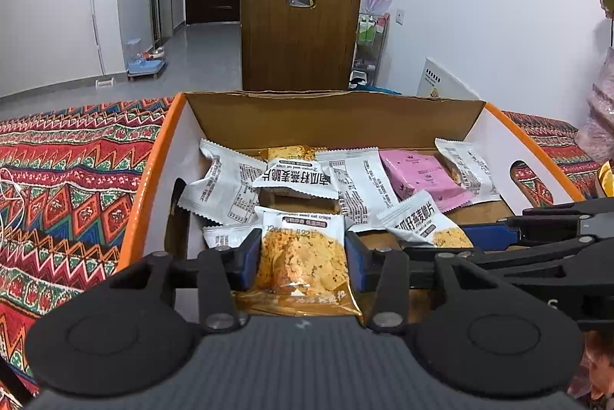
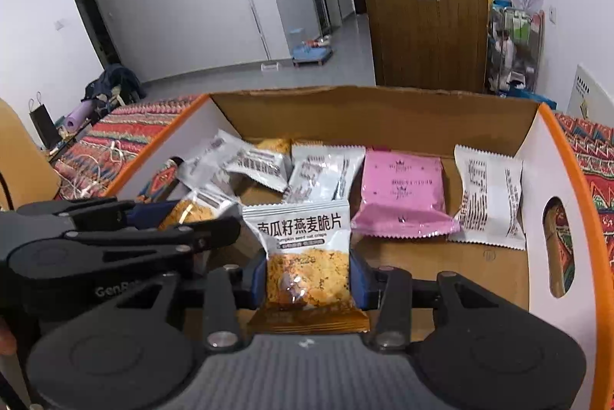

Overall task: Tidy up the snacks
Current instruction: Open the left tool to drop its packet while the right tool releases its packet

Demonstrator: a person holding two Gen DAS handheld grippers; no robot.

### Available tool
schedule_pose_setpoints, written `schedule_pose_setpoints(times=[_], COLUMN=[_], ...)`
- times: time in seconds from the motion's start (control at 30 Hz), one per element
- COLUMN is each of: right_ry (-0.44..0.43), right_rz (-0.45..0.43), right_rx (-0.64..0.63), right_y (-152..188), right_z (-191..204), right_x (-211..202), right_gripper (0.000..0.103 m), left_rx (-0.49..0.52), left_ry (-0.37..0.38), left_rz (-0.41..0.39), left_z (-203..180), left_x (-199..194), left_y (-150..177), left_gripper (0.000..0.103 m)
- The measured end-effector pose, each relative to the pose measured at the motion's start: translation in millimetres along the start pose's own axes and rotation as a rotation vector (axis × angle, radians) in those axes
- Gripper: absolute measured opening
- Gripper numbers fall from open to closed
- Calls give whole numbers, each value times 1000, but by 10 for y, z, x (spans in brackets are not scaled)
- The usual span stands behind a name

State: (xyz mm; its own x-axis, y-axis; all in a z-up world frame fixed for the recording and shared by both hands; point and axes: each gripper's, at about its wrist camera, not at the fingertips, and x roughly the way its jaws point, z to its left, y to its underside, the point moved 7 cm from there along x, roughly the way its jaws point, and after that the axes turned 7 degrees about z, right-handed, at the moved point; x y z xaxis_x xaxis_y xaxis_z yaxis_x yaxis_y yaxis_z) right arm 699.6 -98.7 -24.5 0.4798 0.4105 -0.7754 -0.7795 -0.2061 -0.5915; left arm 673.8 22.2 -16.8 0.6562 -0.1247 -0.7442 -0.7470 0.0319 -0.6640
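An open cardboard box with orange rims (image 1: 147,176) (image 2: 552,180) holds several white oat crisp packets and a pink packet (image 1: 422,180) (image 2: 403,195). My left gripper (image 1: 303,256) is shut on an oat crisp packet (image 1: 299,256), held over the box's near left part. My right gripper (image 2: 307,279) is shut on another oat crisp packet (image 2: 303,256), over the box's near middle. The right gripper shows at the right of the left wrist view (image 1: 499,237). The left gripper shows at the left of the right wrist view (image 2: 134,233).
The box sits on a red patterned cloth (image 1: 69,180) (image 2: 126,134). A wooden chair back (image 1: 299,26) (image 2: 426,22) stands behind the box. A white loose cable (image 2: 96,172) lies on the cloth at the left. A cluttered rack (image 2: 514,45) stands by the far wall.
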Motion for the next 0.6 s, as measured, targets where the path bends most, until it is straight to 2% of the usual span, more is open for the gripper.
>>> schedule_pose_setpoints(times=[0.23, 0.37, 0.6], right_ry=[-12, -16, 6], right_rz=[23, 27, 11], right_rx=[14, 23, 25], right_y=[-13, -29, -22], right_z=[-14, -28, -26], right_x=[-5, -8, -169], right_gripper=[44, 50, 53], left_rx=[2, -9, -3], left_ry=[5, 9, 7], left_rz=[10, 14, -12], left_z=[19, 33, 11], left_x=[-4, -62, -344], left_y=[-27, -39, -73], left_gripper=[51, 52, 60])
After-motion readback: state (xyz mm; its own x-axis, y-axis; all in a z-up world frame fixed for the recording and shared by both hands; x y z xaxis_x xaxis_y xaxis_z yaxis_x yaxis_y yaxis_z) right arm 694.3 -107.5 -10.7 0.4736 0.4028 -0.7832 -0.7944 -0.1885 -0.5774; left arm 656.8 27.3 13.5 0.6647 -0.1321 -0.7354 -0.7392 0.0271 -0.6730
